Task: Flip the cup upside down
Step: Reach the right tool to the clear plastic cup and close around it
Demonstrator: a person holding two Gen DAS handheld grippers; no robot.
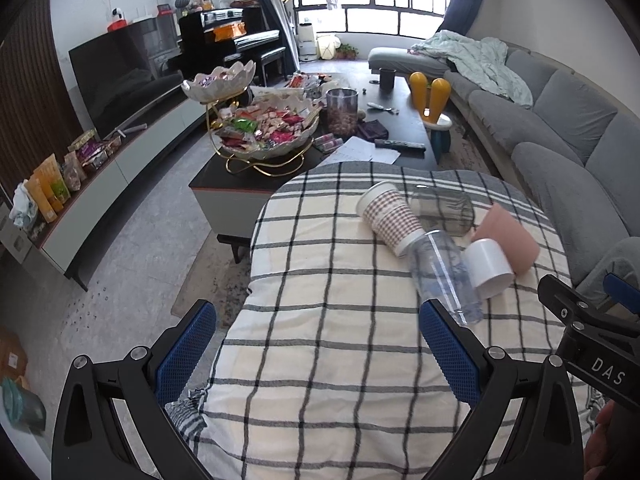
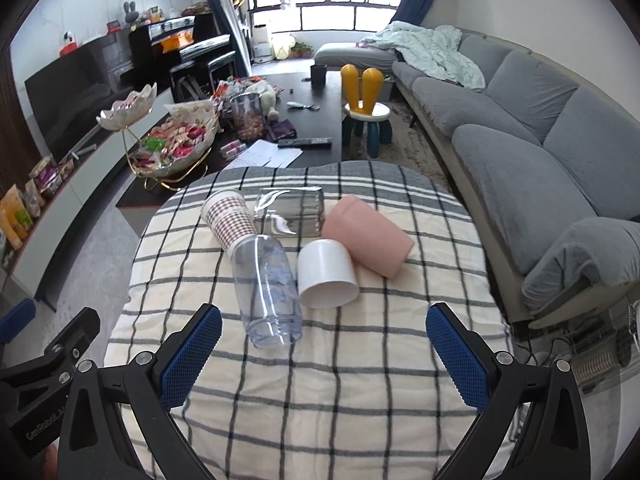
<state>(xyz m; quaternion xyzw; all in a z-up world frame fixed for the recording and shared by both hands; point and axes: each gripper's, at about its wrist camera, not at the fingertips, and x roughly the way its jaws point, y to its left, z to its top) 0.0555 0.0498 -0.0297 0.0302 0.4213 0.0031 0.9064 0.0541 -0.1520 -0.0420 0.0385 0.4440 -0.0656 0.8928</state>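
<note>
Several cups lie on their sides in a cluster on the checked cloth (image 2: 320, 380): a patterned paper cup (image 2: 230, 218) (image 1: 390, 216), a clear plastic cup (image 2: 270, 288) (image 1: 444, 276), a white cup (image 2: 326, 272) (image 1: 490, 268), a pink cup (image 2: 366, 234) (image 1: 508, 238) and a clear glass tumbler (image 2: 290, 212) (image 1: 442, 208). My left gripper (image 1: 316, 356) is open and empty, nearer than and left of the cluster. My right gripper (image 2: 324, 356) is open and empty, just nearer than the clear and white cups.
Behind the clothed table stands a dark coffee table (image 2: 312, 124) with a snack stand (image 2: 172, 144), a jar (image 2: 248, 116) and papers. A grey sofa (image 2: 540, 128) runs along the right. A child's stool (image 2: 366, 112) stands between. A TV cabinet (image 1: 120, 172) is at left.
</note>
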